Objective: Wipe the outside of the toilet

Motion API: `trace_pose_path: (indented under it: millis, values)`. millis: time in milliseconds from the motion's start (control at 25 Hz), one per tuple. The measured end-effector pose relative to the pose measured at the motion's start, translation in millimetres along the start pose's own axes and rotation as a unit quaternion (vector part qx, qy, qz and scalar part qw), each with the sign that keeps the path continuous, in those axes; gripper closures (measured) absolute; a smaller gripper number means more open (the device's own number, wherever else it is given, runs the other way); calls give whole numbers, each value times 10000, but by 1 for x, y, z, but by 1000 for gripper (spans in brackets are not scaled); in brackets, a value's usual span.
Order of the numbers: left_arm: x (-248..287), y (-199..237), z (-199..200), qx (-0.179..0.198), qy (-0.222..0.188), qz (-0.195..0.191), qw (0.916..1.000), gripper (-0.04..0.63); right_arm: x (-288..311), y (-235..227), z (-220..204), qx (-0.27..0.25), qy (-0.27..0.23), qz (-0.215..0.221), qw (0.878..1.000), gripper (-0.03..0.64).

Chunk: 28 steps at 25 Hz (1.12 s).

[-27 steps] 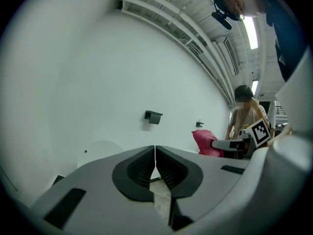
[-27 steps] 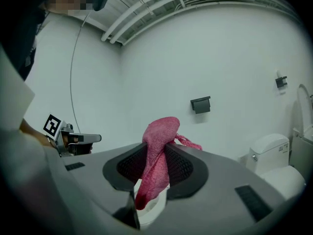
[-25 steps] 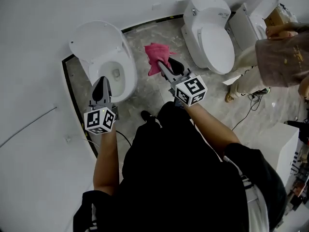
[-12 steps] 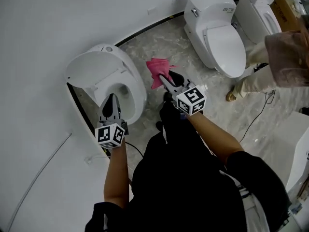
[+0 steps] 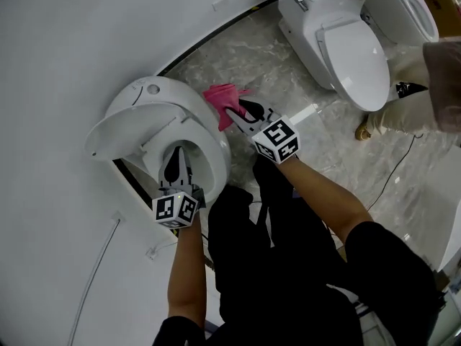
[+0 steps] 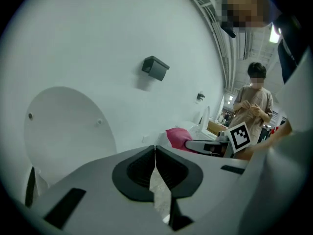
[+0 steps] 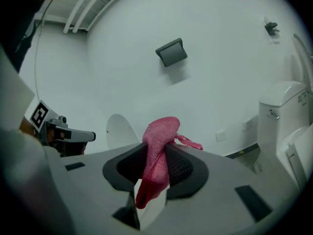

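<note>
1. Toilet [image 5: 216, 146]: white, lid [image 5: 119, 132] raised, bowl open. It stands on a marble floor [image 5: 288, 71] against a white wall. All positions below are given relative to this toilet.

2. Left gripper [image 5: 173, 167]: in the head view it lies over the bowl opening, inside the outline of the rim, and points toward the raised lid. In the left gripper view its jaws are clenched, pad edges meeting along one line, with nothing between them.

3. Right gripper [image 5: 234, 112]: it lies outside the toilet, just beside the right flank near the hinge end, over the floor. In the right gripper view its jaws are grasping a pink cloth [image 7: 159, 148].

4. Cloth: one bunched end stands up above the pads and a narrower end hangs below them. In the head view the bunched end lies just beside the outer shell of the toilet. Whether it touches the shell cannot be told.

5. Surroundings:
- A second toilet [image 5: 346, 42] with its lid closed stands well apart to the right, along the same wall.
- A third toilet [image 5: 403, 2] stands beyond the second.
- A dark box [image 7: 171, 52] is mounted on the wall above the toilet.
- A second person [image 6: 252, 106] stands past the second toilet, hands held together at the chest.
</note>
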<state>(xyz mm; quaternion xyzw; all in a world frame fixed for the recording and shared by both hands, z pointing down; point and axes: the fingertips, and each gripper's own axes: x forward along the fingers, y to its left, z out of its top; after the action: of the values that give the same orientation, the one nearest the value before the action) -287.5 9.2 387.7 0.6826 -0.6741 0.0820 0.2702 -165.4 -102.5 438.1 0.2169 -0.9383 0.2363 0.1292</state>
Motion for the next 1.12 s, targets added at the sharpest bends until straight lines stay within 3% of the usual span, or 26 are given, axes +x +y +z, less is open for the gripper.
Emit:
trace_pose_path:
  millis: [320, 720, 920, 1040, 1120]
  values:
    - [78, 38, -66, 472, 481, -251, 9974, 575, 88, -20, -82, -165, 517, -240, 9982, 491]
    - [121, 88, -108, 468, 931, -444, 9936, 575, 200, -25, -142, -622, 795, -241, 9946, 492]
    - [132, 96, -118, 372, 977, -460, 9935, 575, 250, -35, -142, -1206, 901, -33, 9886, 492]
    - [136, 103, -125, 225, 1043, -329, 9937, 575, 276, -28, -143, -1886, 1060, 336, 9757, 492]
    - [135, 104, -132, 137, 1111, -267, 9934, 575, 285, -22, -147, -2078, 1165, 635, 9691, 492]
